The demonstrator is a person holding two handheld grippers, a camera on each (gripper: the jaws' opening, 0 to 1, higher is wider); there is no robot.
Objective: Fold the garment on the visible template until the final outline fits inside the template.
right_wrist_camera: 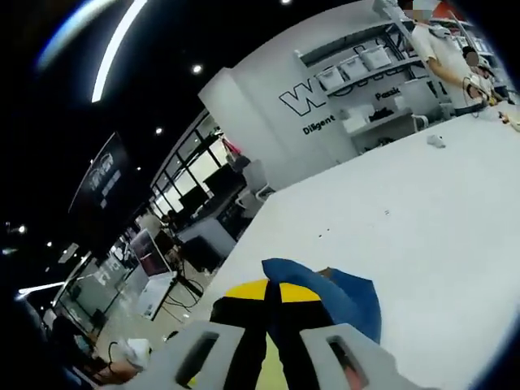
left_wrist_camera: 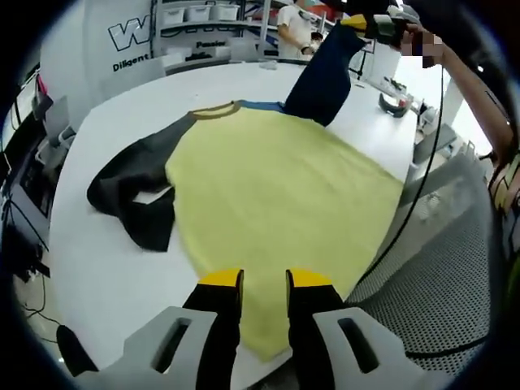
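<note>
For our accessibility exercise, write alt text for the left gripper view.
A yellow-bodied shirt with dark sleeves lies on a white table; the right gripper lifts its blue sleeve at the far side. The left gripper, fingers apart, sits at the near hem.

Count, as seen past my jaws:

- Garment [left_wrist_camera: 268, 195]: one, yellow-bodied, lying on the table.
- Sleeves: two. One dark grey sleeve [left_wrist_camera: 134, 191] lies crumpled on the table; one navy sleeve [left_wrist_camera: 329, 73] is lifted off it.
- Collar [left_wrist_camera: 213, 112]: one, mustard-trimmed.
- Table [left_wrist_camera: 106, 268]: one, white and round-edged.
- Grippers: two. My left gripper [left_wrist_camera: 264, 280], and my right gripper [right_wrist_camera: 272, 292], pinched on blue cloth.
- Persons standing at the far shelves: one [left_wrist_camera: 294, 28] counted in the left gripper view.
- Shelving unit [right_wrist_camera: 366, 73]: one, holding several white bins; their number is not clear.
</note>
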